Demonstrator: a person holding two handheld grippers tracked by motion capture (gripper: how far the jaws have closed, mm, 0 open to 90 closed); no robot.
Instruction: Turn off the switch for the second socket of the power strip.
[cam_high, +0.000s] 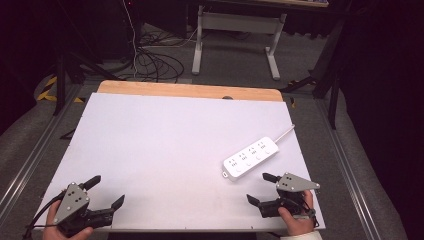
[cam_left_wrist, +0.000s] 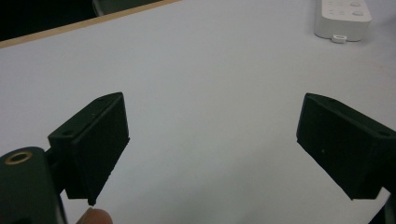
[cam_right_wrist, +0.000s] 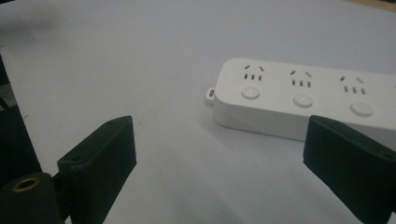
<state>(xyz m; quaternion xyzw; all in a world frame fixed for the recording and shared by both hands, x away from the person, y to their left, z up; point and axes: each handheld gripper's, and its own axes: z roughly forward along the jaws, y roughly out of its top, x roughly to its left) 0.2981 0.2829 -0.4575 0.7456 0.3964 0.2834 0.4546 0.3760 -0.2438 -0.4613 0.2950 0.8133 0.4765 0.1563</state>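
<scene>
A white power strip (cam_high: 251, 157) with several sockets and buttons lies on the right half of the white table (cam_high: 165, 150), its white cord running off to the upper right. My right gripper (cam_high: 261, 188) sits just below its near end, open, with nothing between the jaws; in the right gripper view the power strip (cam_right_wrist: 299, 95) lies just ahead and right of the gripper (cam_right_wrist: 224, 163). My left gripper (cam_high: 107, 191) rests at the table's front left corner, open and empty. In the left gripper view the left gripper (cam_left_wrist: 212, 149) faces bare table, with the power strip's end (cam_left_wrist: 343, 18) far off.
A wooden edge (cam_high: 190, 91) borders the table's far side. Beyond it stand a white desk frame (cam_high: 237, 35) and loose cables (cam_high: 155, 62) on the floor. Metal rails (cam_high: 30, 160) run along both sides of the table.
</scene>
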